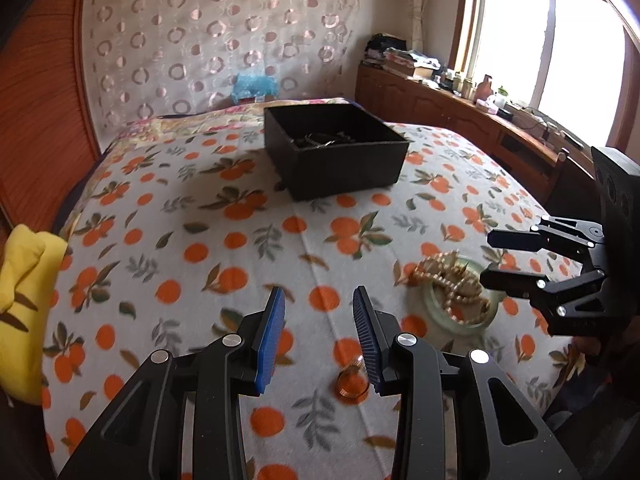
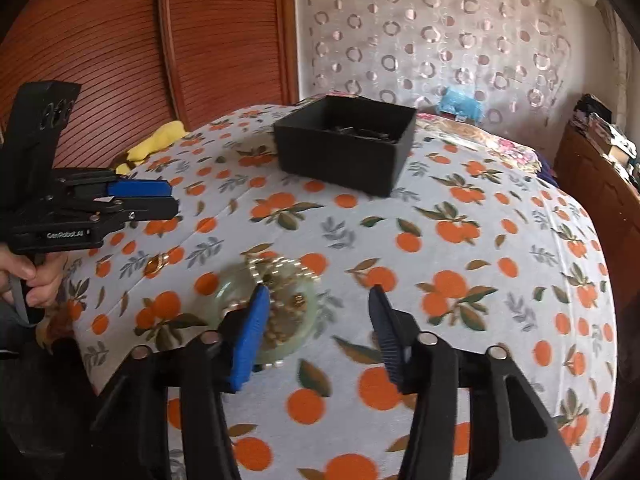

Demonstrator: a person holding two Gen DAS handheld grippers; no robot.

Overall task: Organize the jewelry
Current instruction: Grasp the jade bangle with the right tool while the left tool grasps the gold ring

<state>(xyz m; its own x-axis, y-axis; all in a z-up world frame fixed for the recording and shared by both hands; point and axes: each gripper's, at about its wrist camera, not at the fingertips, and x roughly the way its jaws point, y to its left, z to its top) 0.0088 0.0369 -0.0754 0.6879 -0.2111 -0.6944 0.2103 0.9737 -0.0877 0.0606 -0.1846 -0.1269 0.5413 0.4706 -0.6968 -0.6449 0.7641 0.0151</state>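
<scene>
A pale green bangle (image 1: 440,312) lies on the orange-print bedspread with a beaded pearl necklace (image 1: 456,276) heaped on it; both also show in the right wrist view, bangle (image 2: 224,292) and necklace (image 2: 286,270). A small gold ring (image 1: 352,384) lies on the bedspread between and below my left fingers; it also shows in the right wrist view (image 2: 154,266). A black box (image 1: 336,152) holding dark items sits farther back, and it also shows in the right wrist view (image 2: 348,148). My left gripper (image 1: 318,340) is open and empty above the ring. My right gripper (image 2: 316,332) is open and empty, just right of the bangle.
A yellow cloth (image 1: 24,304) lies at the bed's left edge. A wooden headboard (image 2: 120,40) and a patterned curtain (image 1: 216,40) stand behind. A wooden cabinet (image 1: 460,120) with clutter runs along the right under the window. A blue item (image 1: 254,86) sits at the bed's far end.
</scene>
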